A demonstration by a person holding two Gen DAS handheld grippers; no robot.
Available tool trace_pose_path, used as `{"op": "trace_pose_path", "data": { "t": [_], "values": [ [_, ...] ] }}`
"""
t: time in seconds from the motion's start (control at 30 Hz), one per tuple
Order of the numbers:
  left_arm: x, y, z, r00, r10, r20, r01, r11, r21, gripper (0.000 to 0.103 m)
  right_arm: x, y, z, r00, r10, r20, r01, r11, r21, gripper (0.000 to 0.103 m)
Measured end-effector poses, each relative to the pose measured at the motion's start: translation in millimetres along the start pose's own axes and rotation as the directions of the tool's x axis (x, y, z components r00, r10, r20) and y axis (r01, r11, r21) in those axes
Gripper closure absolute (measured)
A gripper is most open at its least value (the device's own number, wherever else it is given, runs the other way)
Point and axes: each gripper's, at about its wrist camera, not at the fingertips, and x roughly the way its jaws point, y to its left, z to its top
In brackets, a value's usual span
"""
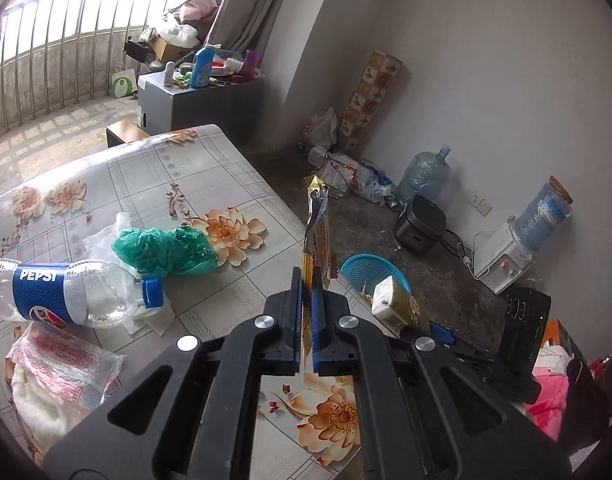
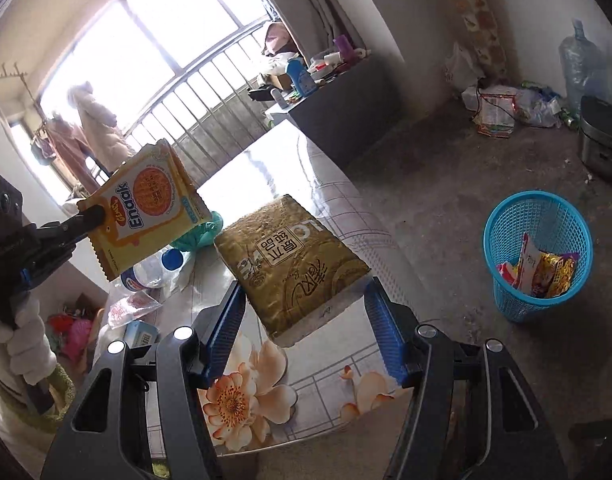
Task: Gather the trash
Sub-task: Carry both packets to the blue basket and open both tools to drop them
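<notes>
Left gripper (image 1: 306, 280) fingers clamped on Enaak wrapper (image 2: 146, 208), held above tabletop (image 2: 306, 376) edge; light, crinkly, slippery film, corner pinch suits. Right gripper (image 2: 306, 320) fingers spread, straddling tissue pack (image 2: 294, 260): soft, squashy.

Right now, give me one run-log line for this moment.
left gripper: shut on Enaak wrapper | right gripper: open around gold tissue pack | blue basket: on floor, holds wrappers

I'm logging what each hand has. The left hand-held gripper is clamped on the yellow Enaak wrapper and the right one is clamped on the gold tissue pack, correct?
Half right. The left hand-held gripper is shut on the Enaak wrapper, but the right hand-held gripper is open: the right wrist view shows its jaws spread either side of the gold tissue pack, not clamping it.
</notes>
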Motion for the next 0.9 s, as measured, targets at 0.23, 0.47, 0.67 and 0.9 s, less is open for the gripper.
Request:
{"op": "trace_pose_path", "data": {
  "t": [0.23, 0.47, 0.67, 0.9],
  "values": [
    [100, -86, 34, 0.987, -0.097, -0.131, 0.113, 0.986, 0.119, 0.101, -48, -112, 12, 0.97, -0.198, 0.14, 0.138, 0.926, 0.35, 0.043],
    [225, -168, 35, 0.942, -0.114, -0.317, 0.188, 0.958, 0.215, 0.101, -32, -214, 3, 0.96, -0.267, 0.083, 0.164, 0.776, 0.609, 0.043],
    [329, -214, 23, 0.904, -0.068, -0.423, 0.203, 0.938, 0.283, 0.101, 14, -289, 2, 0.973, -0.223, 0.053, 0.113, 0.667, 0.736, 0.043],
    [441, -228, -4, 0.824, -0.065, -0.563, 0.237, 0.942, 0.238, 0.066, 88, -374, -15, 0.974, -0.225, -0.04, 0.159, 0.54, 0.827, 0.021]
  ]
}}
